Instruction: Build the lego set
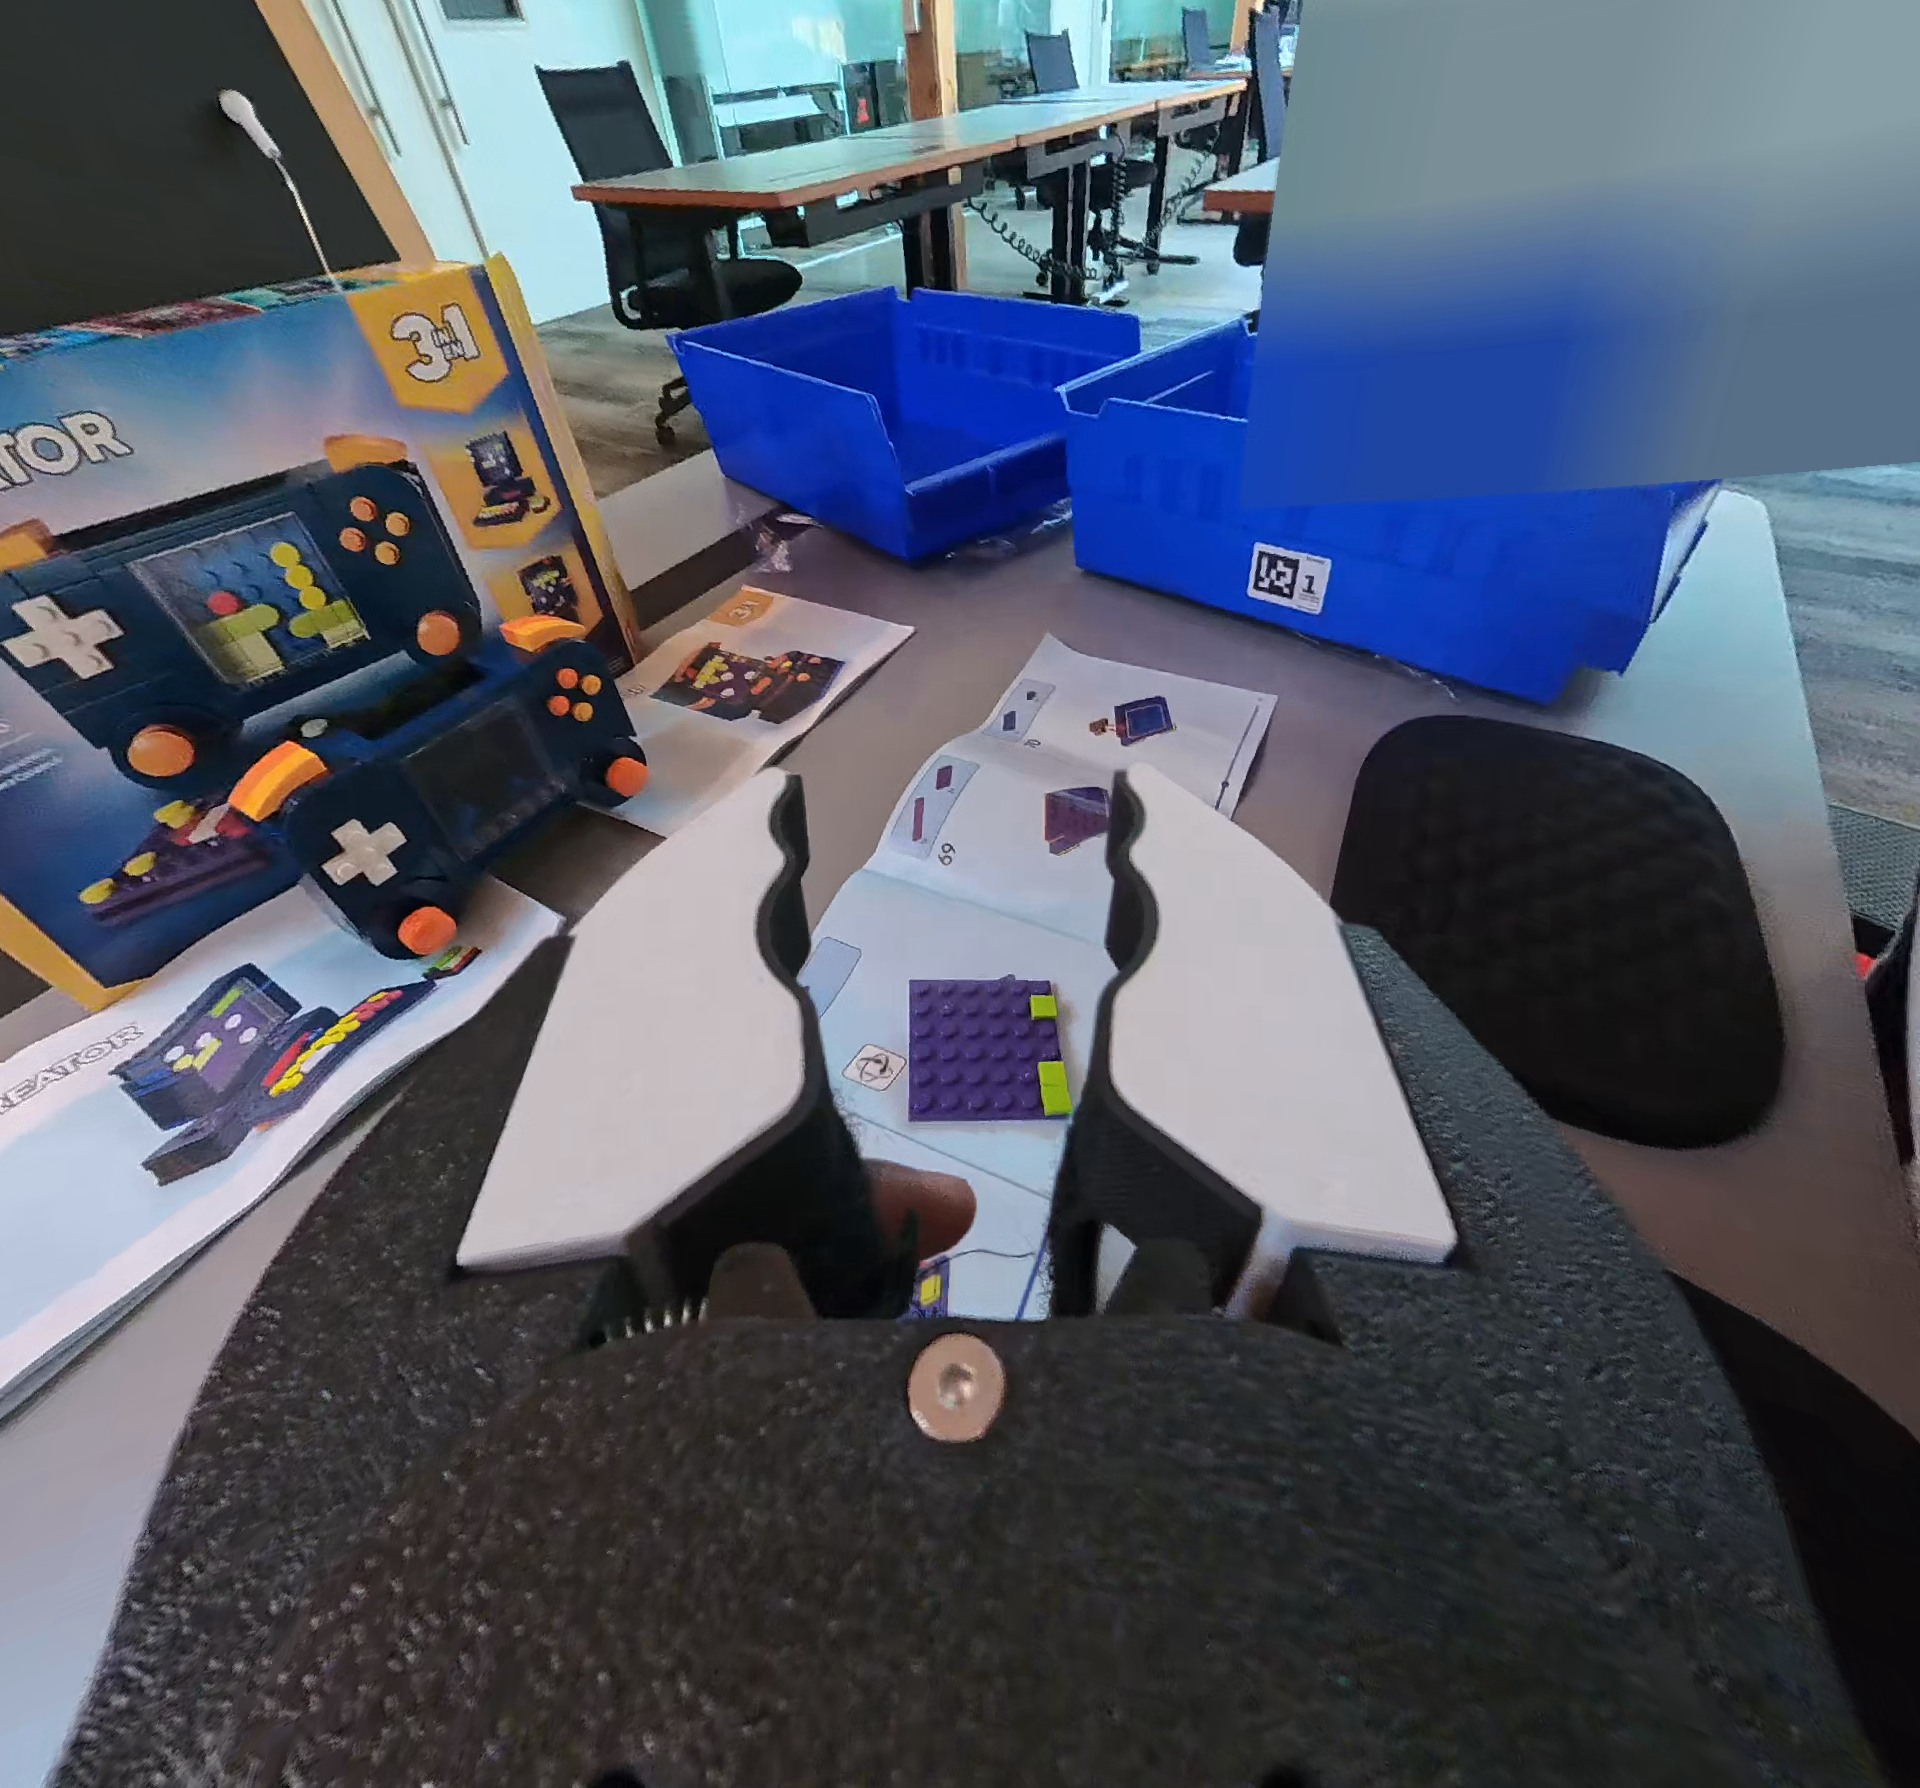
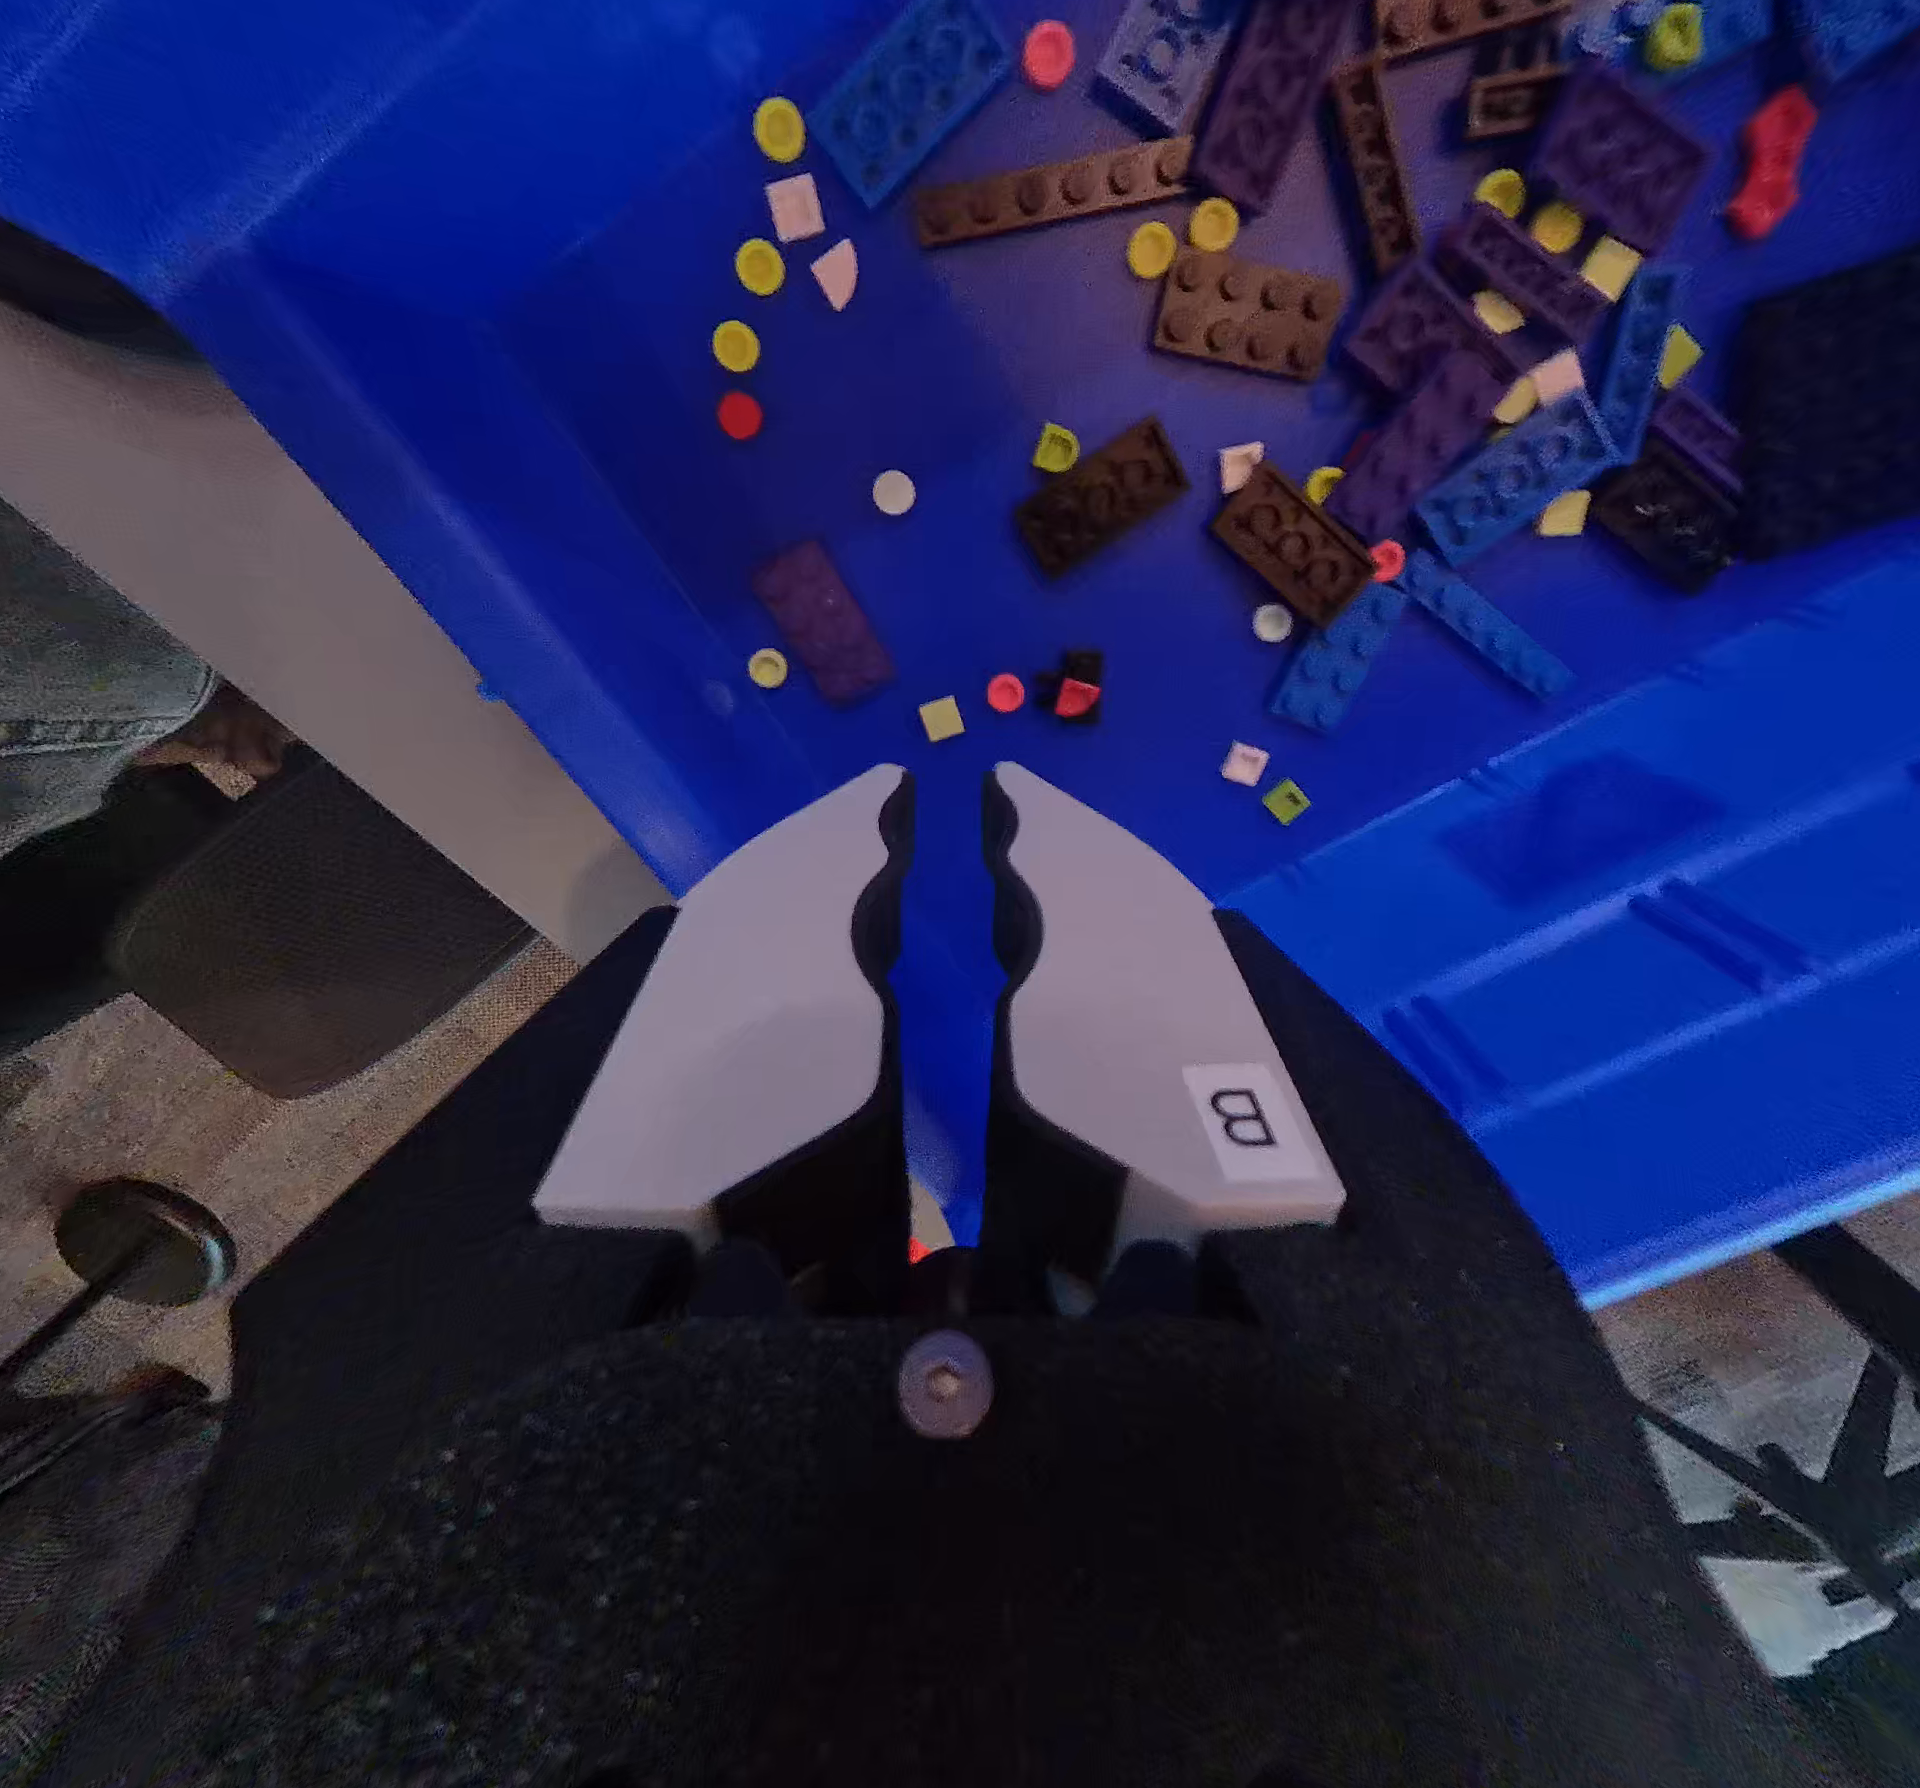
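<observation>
In the left wrist view my left gripper [image 1: 956, 793] is open and empty, held above an open instruction booklet [image 1: 1039, 865]. A purple studded plate [image 1: 977, 1047] with two lime pieces on its right edge appears to lie on the page between the fingers. In the right wrist view my right gripper [image 2: 948, 774] hangs over the near end of a blue bin [image 2: 468, 211]. Its jaws stand a narrow gap apart with nothing between them. Just beyond the tips lie a lime square tile [image 2: 940, 718], a red round stud [image 2: 1005, 692] and a black-and-red piece [image 2: 1075, 689]. A purple plate [image 2: 823, 621] lies to the left.
The set's box [image 1: 260, 595] stands at left with a built dark-blue console model [image 1: 457, 782] before it, and other booklets [image 1: 208, 1115] lie around. Two blue bins [image 1: 883, 419] stand at the table's far side. A black textured rounded object [image 1: 1558, 928] is at right. Many loose bricks [image 2: 1455, 284] fill the bin. The gap from one gripper's tips to the other's is roughly 45 cm. My right gripper is the nearer one to the red round stud [image 2: 1005, 692]: about 4 cm, against 45 cm. From my right tips it is roughly 4 cm to the lime square tile [image 2: 940, 718]; from my left, 45 cm.
</observation>
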The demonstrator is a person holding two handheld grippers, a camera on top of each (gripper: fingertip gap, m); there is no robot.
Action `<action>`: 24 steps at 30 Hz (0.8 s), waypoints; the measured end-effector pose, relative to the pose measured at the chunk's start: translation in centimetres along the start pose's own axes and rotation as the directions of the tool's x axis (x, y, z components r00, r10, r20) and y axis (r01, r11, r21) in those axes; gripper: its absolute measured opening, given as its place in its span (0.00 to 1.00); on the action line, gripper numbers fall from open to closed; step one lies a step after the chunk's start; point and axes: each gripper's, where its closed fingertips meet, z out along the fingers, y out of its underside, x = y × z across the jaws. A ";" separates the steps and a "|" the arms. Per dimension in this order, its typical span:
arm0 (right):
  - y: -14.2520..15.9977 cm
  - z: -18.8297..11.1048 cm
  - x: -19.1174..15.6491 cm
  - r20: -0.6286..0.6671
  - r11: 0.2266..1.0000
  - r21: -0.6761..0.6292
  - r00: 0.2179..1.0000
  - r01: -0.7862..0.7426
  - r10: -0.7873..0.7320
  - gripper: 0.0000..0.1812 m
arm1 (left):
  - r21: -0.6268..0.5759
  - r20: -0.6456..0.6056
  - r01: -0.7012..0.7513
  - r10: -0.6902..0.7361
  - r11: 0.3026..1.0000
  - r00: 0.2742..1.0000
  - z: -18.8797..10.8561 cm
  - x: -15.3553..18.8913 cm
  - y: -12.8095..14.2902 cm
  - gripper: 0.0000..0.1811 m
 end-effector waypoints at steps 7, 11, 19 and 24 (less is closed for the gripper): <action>-2.2 1.4 0.5 0.010 0.994 0.053 0.996 0.093 -0.094 0.06 | -0.047 0.001 0.021 -0.021 0.999 1.000 1.4 0.5 1.0 0.30; -5.1 1.9 1.6 -0.050 0.977 0.191 0.995 0.096 -0.088 0.12 | -0.059 0.004 0.013 -0.013 0.998 1.000 1.8 0.6 1.0 0.29; -7.7 3.4 0.6 0.073 0.954 0.298 0.996 0.028 -0.052 0.21 | -0.124 -0.004 -0.013 0.013 0.992 1.000 2.9 0.6 1.6 0.28; -8.2 3.7 0.2 0.073 0.942 0.334 0.996 0.031 -0.059 0.17 | -0.154 -0.005 -0.038 0.037 0.987 0.999 3.5 0.4 1.9 0.28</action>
